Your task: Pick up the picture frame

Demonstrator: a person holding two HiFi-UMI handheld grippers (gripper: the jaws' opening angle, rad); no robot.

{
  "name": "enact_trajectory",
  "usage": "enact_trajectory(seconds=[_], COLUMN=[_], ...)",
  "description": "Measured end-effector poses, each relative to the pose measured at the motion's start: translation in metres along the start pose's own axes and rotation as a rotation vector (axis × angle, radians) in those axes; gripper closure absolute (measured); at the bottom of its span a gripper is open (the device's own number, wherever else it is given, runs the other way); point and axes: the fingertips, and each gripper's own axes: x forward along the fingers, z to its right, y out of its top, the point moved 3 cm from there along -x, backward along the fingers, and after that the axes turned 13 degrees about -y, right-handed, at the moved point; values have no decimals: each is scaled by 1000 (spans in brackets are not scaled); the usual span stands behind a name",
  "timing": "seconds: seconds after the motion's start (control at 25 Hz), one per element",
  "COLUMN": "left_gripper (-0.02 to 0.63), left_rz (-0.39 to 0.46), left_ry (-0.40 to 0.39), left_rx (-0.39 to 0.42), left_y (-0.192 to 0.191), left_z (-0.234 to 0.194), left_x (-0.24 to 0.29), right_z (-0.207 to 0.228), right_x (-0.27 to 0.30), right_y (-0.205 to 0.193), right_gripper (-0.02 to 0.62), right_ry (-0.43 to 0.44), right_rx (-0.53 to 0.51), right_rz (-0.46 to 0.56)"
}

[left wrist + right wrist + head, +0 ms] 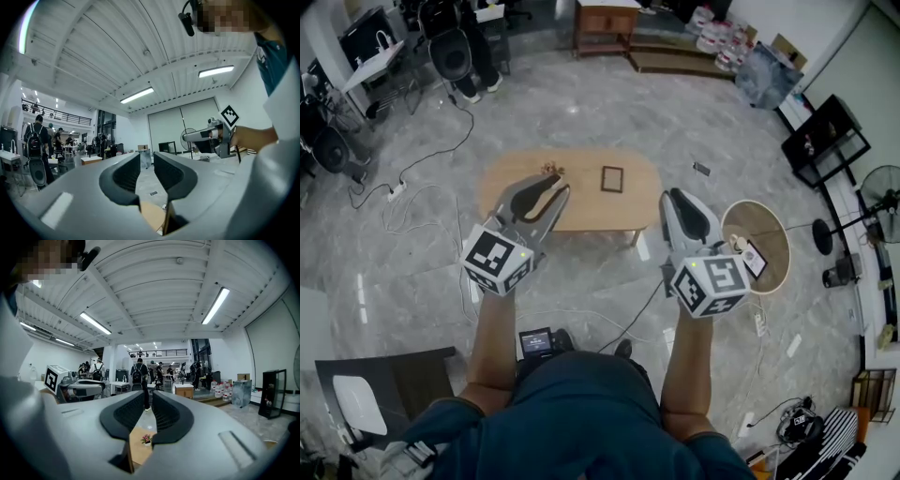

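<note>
- Head view only: a dark rectangular picture frame lies on the oval light-wood table, right of centre, nearer the far edge, with nothing touching it.
- Left gripper: jaws a narrow gap apart, nothing between.
- Right gripper: jaws slightly apart, empty. Through the gap its own view shows a tiny pink-flowered pot on the tabletop.

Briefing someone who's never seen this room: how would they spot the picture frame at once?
Find the oval wooden table in the middle of the grey marble floor. The picture frame sits on its far side, right of centre: a small dark rectangular outline, unlike the tiny flower pot to its left.
</note>
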Motion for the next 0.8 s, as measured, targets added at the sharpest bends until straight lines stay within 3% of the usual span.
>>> enact_trajectory(seconds=[0.44,0.8], left_gripper=[525,524], left_rz=[36,-12], left_ry=[-15,53], left_rx=[-10,-7], left_y=[-6,-10], left_z=[-18,-33], left_x=[-6,34], right_z=[-8,33], right_x=[12,57], right_y=[6,1], right_gripper=[531,531], right_ry=[-21,61], right_rx=[51,79], right_rz=[20,10])
